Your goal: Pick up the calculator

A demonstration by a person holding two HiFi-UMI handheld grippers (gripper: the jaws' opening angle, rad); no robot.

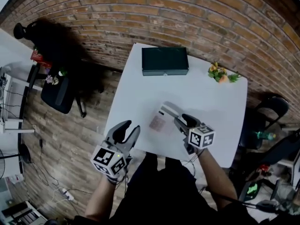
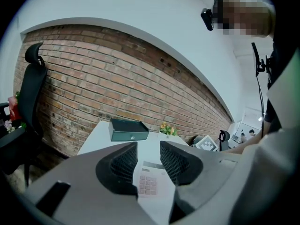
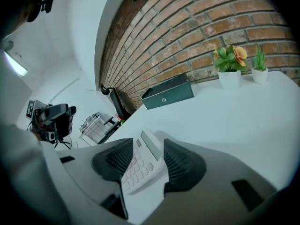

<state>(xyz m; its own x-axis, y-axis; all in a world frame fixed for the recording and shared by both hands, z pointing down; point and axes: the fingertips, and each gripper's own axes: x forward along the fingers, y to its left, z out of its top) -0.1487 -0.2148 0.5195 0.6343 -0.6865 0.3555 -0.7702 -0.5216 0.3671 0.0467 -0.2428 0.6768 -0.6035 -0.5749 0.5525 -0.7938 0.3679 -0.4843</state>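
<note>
Chair: a black office chair [image 1: 58, 90] stands on the wood floor left of your worktop [image 1: 211, 107], against the brick wall [image 1: 187, 18].
Left tongs: your left tongs [image 1: 127, 129] hang at the worktop's near left edge. Jaws stand apart with nothing gripped. In the left gripper view the calculator shows through the gap, farther out on the worktop.
Calculator: the white calculator [image 1: 159, 123] lies on the worktop in its near middle part, keys up, display end towards the wall. It sits just beside your right tongs and apart from your left.
Box: a dark green box [image 1: 165, 60] lies closed at the far edge of the worktop, well beyond the calculator.
Right tongs: your right tongs [image 1: 178, 118] are down at the calculator, pointing from its right. Jaws stand wide. In the right gripper view the calculator lies between them, and no pad is seen to press on it.
Plants: a small flowering plant [image 1: 221, 73] stands at the far right of the worktop. The right gripper view shows a second small green plant [image 3: 259, 64] just beside it.
</note>
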